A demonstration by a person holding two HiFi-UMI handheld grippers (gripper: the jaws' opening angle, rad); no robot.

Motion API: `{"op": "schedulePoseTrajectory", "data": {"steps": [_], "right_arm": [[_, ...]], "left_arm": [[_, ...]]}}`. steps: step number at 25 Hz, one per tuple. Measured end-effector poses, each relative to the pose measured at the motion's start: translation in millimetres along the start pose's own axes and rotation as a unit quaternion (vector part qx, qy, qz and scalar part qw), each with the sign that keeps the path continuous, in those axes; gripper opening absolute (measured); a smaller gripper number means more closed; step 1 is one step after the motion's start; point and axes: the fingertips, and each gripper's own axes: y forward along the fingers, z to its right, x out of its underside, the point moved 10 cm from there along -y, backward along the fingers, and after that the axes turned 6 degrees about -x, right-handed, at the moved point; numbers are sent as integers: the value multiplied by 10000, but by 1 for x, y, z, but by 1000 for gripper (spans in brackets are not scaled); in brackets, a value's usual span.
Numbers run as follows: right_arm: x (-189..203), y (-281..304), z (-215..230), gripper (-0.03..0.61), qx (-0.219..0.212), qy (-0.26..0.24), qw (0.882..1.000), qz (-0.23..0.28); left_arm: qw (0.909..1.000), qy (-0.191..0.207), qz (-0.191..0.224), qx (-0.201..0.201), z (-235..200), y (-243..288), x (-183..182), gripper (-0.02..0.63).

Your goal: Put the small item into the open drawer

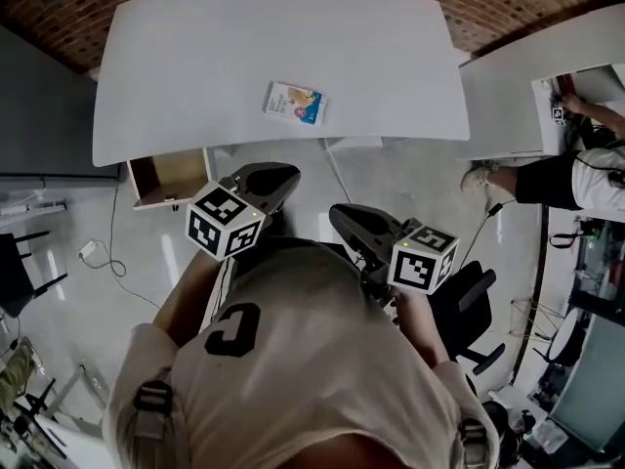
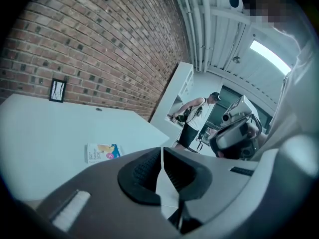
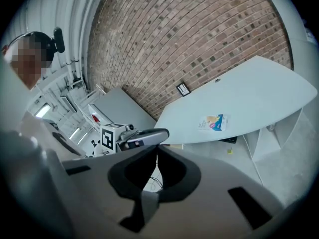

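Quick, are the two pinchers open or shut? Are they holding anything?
Left gripper: shut, holding nothing.
Right gripper: shut, holding nothing.

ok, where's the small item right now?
In the head view the small packet lies flat on the white desk, about mid-width and nearer its front edge. The open drawer sticks out below the desk's left front corner, to the packet's lower left.

We wear a pale T-shirt (image 1: 322,360) with a dark C (image 1: 234,328) on its shoulder, lower centre. Our dark grey left gripper (image 1: 280,178) and right gripper (image 1: 344,219) carry black-and-white marker cubes (image 1: 225,221).
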Motion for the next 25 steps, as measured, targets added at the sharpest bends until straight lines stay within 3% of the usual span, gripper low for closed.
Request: {"op": "schedulePoseTrajectory", "data": {"steps": [6,12,21,25], "right_arm": [[-6,23,-5,5,225,-182,9995,-125],[-12,4,-2,5,232,-187,9996,-6],[-34,-42,47,5,-151,26,9994,308],[-55,-38,77,5,-574,-71,9983,71]], "left_arm": [[9999,50,29,153,-23,3,-4,17],[9990,250,-8,358,-3,25,-21,17],[9991,388,-46,-157,16,67,-40,17],[9970,223,-30,-741,5,82,-43,17]]}}
